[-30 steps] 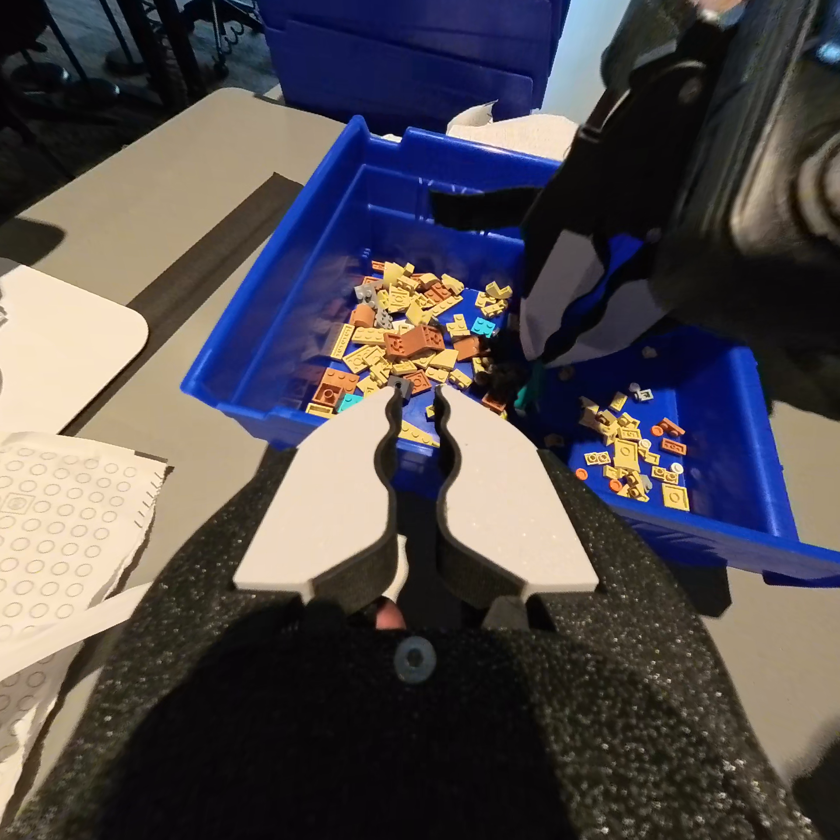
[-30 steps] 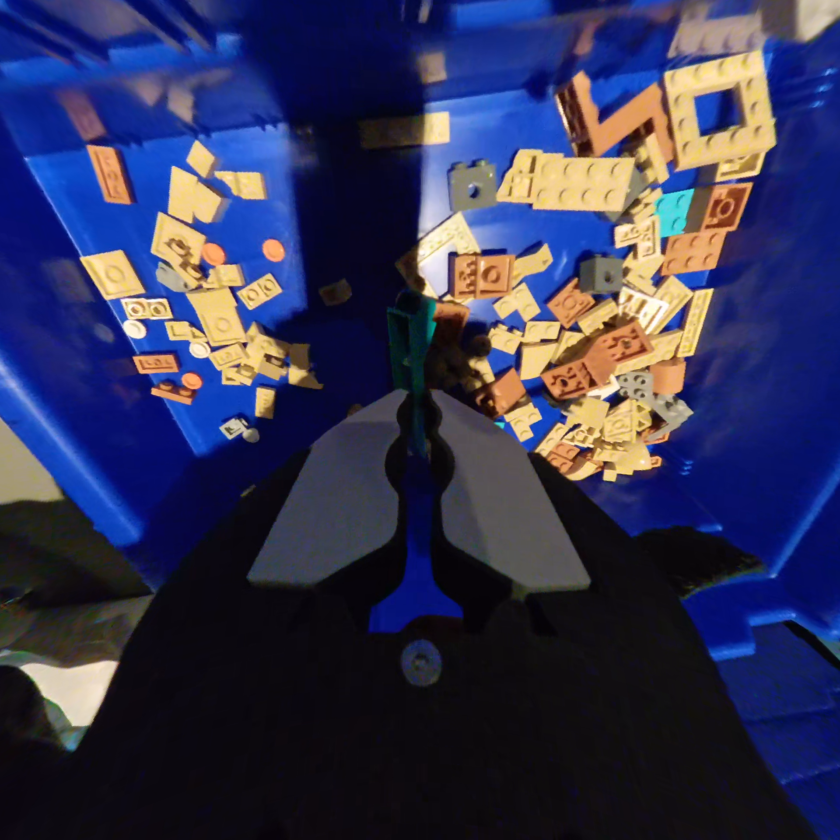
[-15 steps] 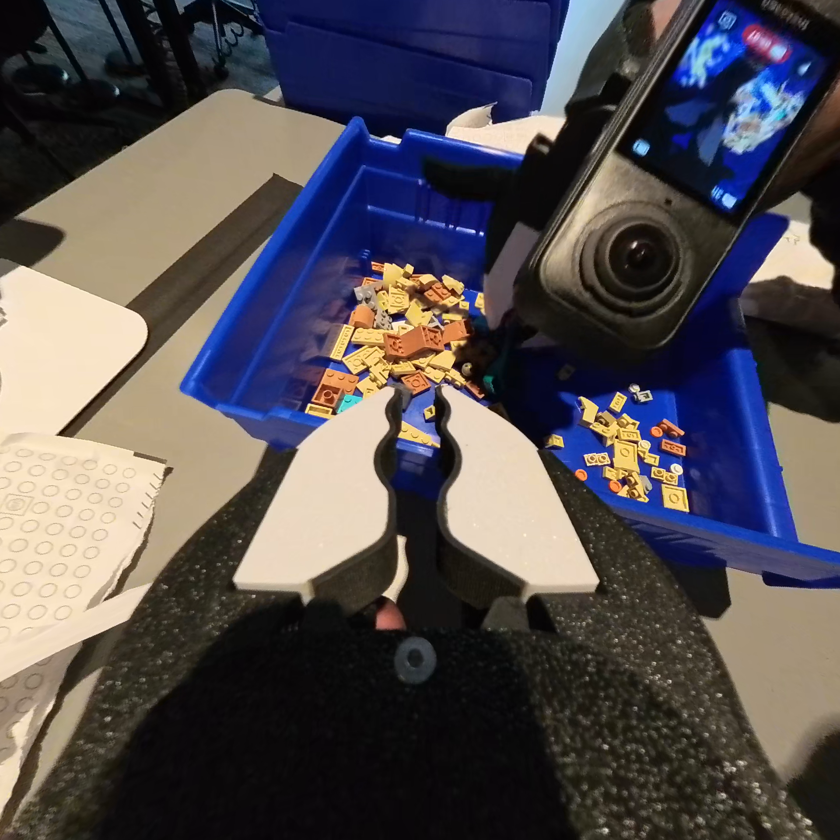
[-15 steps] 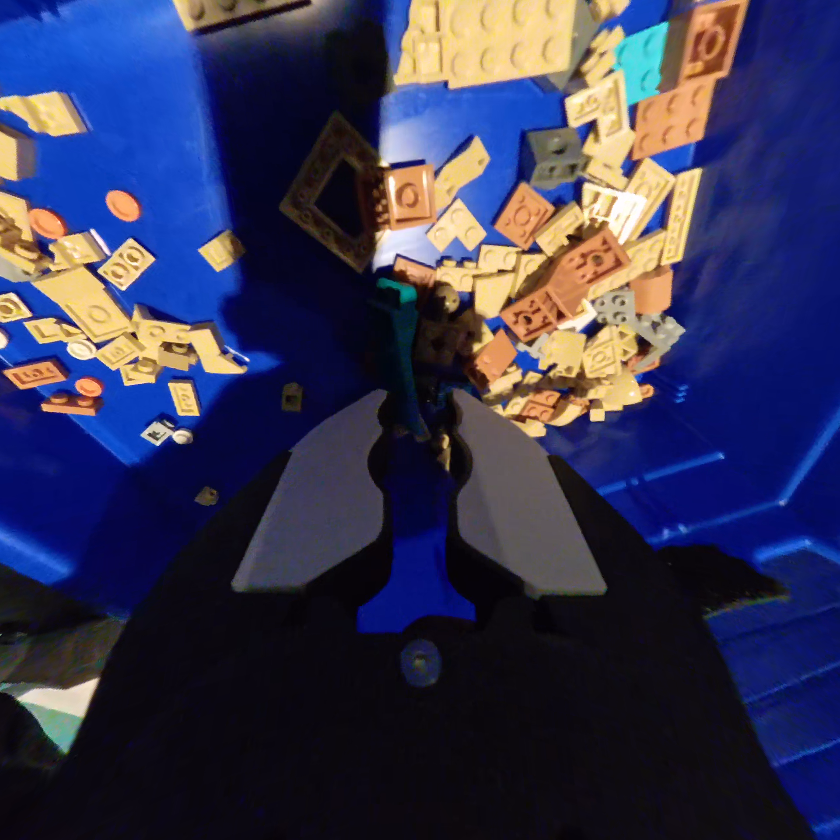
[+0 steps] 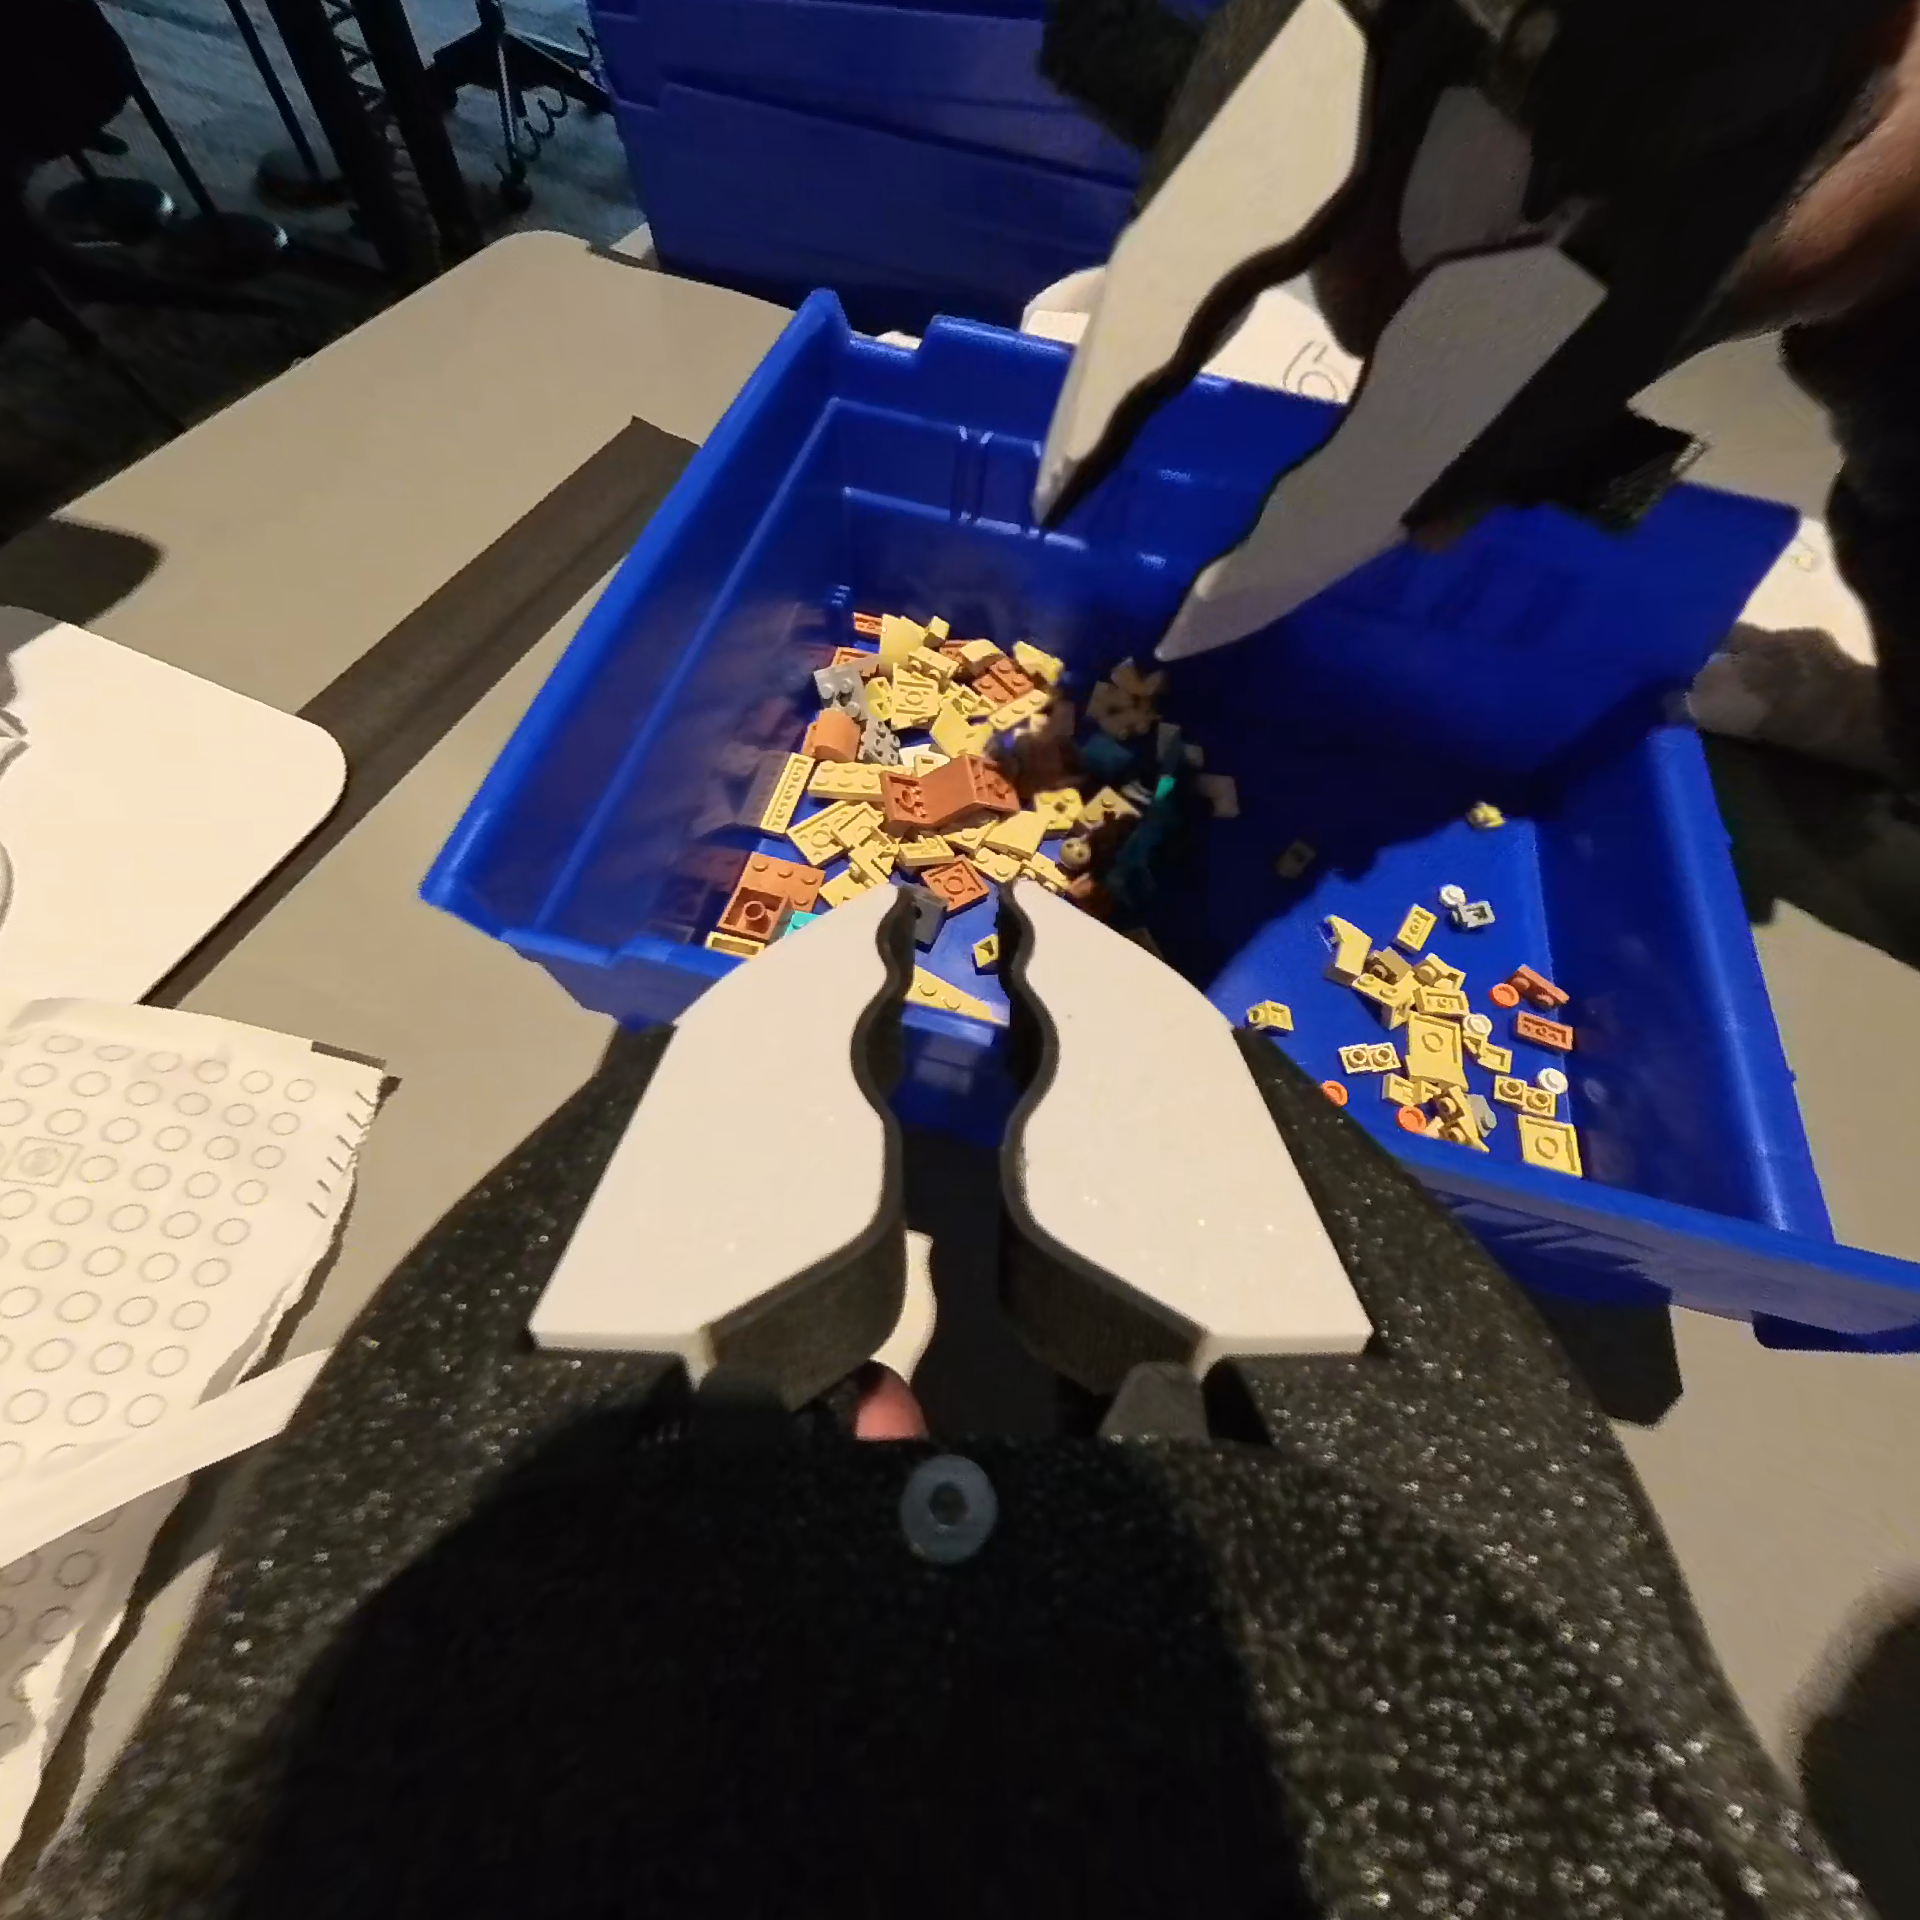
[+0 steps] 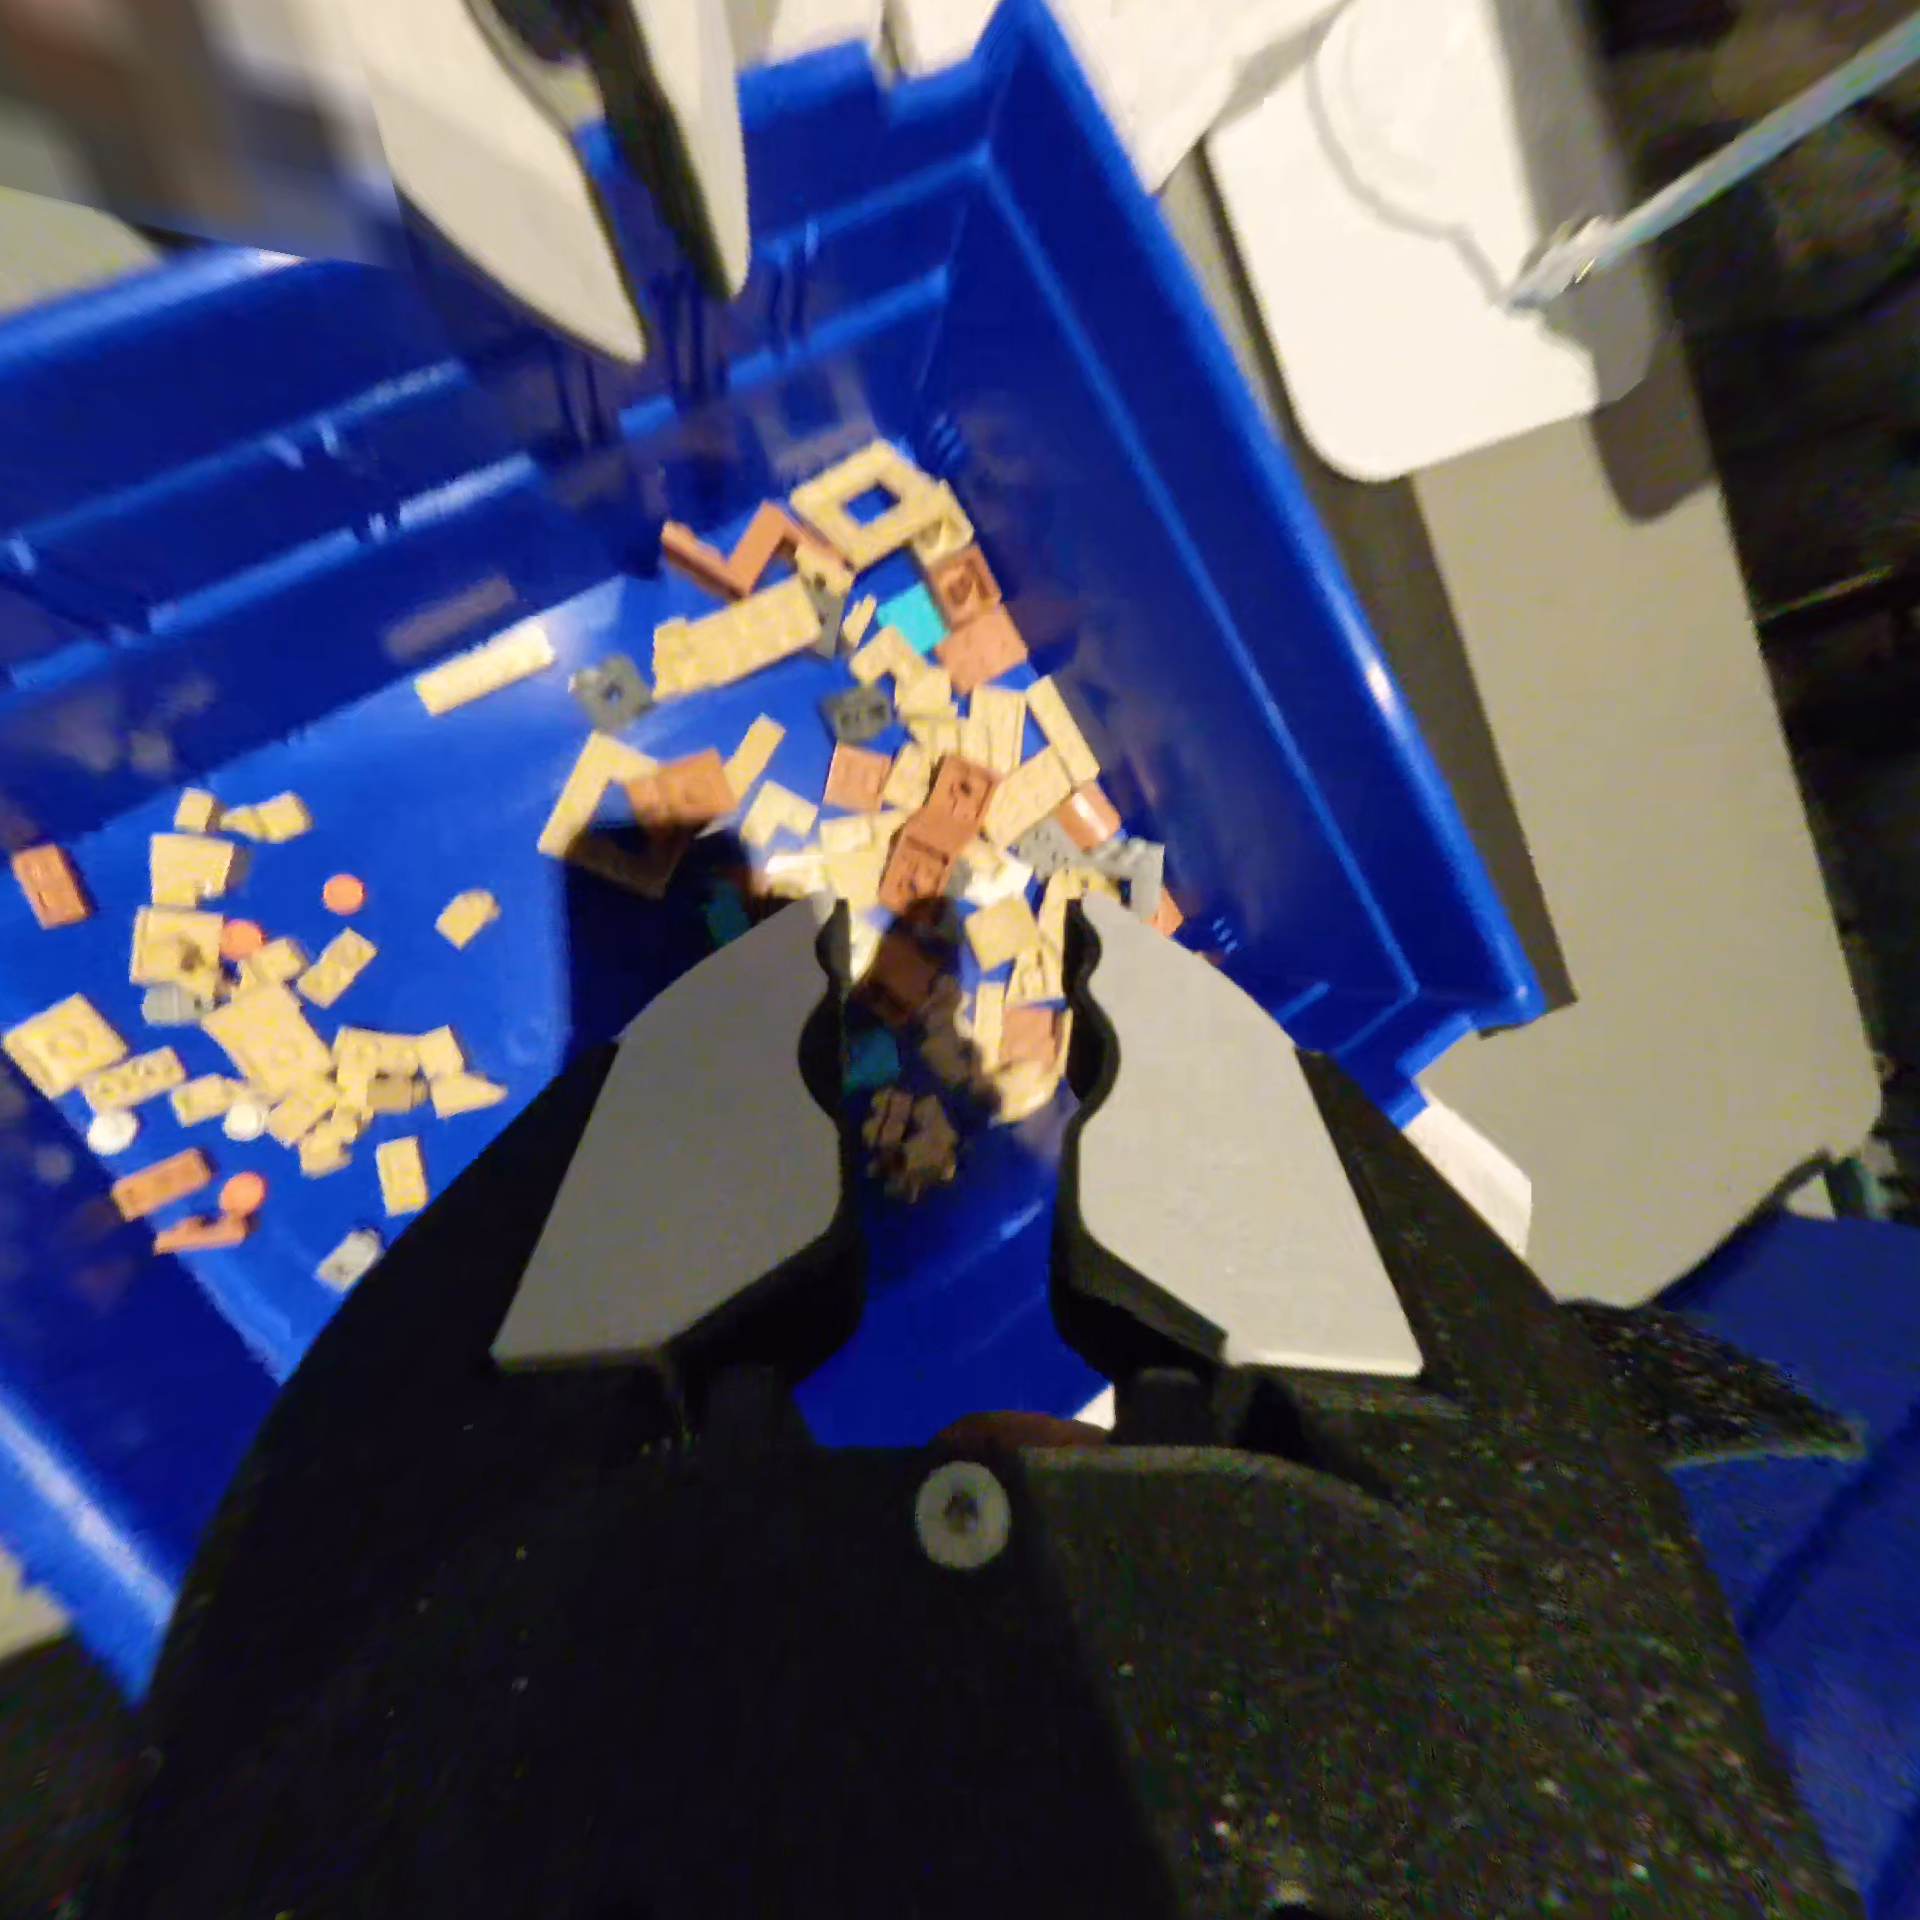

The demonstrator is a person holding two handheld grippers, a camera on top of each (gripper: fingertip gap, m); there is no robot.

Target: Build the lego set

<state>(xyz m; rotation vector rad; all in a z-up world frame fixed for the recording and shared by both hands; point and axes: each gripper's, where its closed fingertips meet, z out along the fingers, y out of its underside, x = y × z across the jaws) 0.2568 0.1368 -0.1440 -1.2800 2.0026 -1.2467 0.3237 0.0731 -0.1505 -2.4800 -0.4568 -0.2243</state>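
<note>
— Blue bin (image 5: 644,727) on the grey table (image 5: 343,457), lego pieces (image 5: 914,790) heaped against its left wall, bare floor mid-bin.

— Right gripper (image 5: 1101,582) hangs spread and empty above the heap. Left gripper (image 5: 956,914) at the near rim, narrowly parted, gripping nothing.

My lego pieces lie loose in my blue bin (image 5: 665,665). The big heap (image 5: 935,790) of tan, brown and grey plates sits on the left part of the floor, piled and tilted every way, with a teal piece (image 5: 1164,790) at its right edge. A smaller, flatter scatter (image 5: 1444,1039) of tan plates and orange rounds lies well apart at near right
</note>
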